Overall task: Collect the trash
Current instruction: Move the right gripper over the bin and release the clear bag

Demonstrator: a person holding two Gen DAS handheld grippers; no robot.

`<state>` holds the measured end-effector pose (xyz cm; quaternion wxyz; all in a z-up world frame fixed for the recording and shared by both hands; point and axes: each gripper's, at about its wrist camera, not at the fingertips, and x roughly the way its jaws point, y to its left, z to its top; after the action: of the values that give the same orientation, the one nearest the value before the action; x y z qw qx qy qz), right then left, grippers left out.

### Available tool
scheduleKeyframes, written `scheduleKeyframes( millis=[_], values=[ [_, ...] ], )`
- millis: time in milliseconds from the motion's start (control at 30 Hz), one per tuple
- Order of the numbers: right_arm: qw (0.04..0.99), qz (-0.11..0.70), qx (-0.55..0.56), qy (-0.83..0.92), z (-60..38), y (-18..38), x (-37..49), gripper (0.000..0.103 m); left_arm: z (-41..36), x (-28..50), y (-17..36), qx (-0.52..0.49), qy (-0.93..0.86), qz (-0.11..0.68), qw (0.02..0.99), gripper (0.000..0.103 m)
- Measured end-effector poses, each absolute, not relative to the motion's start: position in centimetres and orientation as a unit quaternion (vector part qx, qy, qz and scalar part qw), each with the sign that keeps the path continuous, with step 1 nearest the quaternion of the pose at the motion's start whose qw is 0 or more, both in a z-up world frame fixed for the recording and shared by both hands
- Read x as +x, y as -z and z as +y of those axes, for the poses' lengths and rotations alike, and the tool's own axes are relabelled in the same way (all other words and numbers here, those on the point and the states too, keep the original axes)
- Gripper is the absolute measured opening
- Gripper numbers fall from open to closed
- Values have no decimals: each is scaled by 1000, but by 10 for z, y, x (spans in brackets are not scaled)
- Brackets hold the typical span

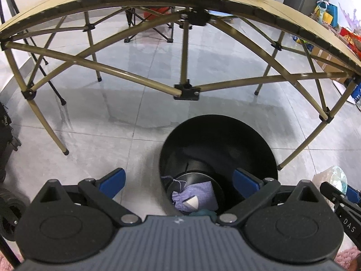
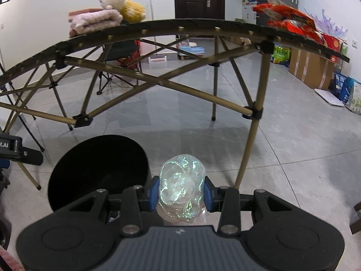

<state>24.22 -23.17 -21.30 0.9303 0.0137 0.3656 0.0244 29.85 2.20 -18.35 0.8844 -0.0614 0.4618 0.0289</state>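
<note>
Right wrist view: your right gripper is clamping a crumpled, shiny clear plastic wad between its blue pads, just right of the round black bin. Your left gripper is hanging wide open, empty, over the bin's mouth, above purple cloth inside.

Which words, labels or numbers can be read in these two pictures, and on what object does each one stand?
"DAS": on the black body of the right tongs, partly cut off.
"t.AI": on the black body of the left tongs, partly cut off.
Blue printed bags on the floor: characters too blurred.
Red snack packet: unreadable.
</note>
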Motion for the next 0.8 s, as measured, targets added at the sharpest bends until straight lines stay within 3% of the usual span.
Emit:
scheduleKeyframes(
  millis=[800],
  values=[
    [919, 377, -5, -114, -126, 204, 269, 38, 101, 273, 182, -82, -83, 453, 884, 103]
  ],
)
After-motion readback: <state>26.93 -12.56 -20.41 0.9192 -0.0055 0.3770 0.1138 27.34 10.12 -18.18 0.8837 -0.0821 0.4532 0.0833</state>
